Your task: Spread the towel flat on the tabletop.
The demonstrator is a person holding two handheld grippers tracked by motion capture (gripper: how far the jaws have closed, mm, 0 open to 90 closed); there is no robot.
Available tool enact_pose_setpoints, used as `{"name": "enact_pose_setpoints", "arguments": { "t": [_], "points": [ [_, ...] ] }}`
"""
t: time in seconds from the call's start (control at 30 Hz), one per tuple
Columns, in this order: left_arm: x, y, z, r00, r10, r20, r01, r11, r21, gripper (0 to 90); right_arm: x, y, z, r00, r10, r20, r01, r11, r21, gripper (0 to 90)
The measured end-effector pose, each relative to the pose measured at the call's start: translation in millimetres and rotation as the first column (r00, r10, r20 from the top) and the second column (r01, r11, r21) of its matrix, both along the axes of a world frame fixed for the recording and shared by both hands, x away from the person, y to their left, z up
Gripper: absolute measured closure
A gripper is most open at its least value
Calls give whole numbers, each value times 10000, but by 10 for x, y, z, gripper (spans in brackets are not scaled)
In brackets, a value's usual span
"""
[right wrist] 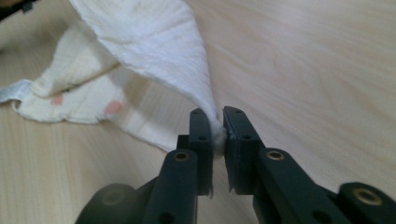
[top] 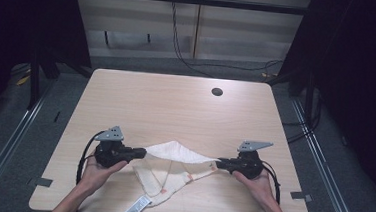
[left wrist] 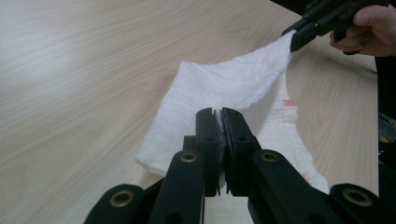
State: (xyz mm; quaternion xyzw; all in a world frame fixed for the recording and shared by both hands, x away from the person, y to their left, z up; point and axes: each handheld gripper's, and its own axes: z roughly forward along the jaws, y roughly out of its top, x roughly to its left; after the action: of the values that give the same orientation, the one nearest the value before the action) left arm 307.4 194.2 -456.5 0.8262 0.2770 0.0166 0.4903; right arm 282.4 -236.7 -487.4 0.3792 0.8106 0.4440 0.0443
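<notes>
I am pinching one cream-white, crinkled cotton cloth [top: 174, 162] at two corners: my left gripper [top: 142, 153] and my right gripper [top: 220, 163] are both clamping its upper edge, lifting it over the near half of the pale wooden table [top: 176, 102]. By my judgement the grasp is done; the folding or spreading is still waiting. I am counting one cloth, two grippers, one white label [top: 134, 208].
</notes>
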Motion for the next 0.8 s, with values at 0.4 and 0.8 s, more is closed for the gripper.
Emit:
{"name": "enact_pose_setpoints", "arguments": {
  "t": [0.4,0.8],
  "points": [
    [-16,21,81,9999,-156,35,157,9996,-253,867,-4,-51,279,9968,485,640,-536,9954,795,872],
    [2,64,457,9956,-83,930,151,9973,-721,868,143,-78,865,9829,440,1786,-683,9888,1325,872]
  ]
}}
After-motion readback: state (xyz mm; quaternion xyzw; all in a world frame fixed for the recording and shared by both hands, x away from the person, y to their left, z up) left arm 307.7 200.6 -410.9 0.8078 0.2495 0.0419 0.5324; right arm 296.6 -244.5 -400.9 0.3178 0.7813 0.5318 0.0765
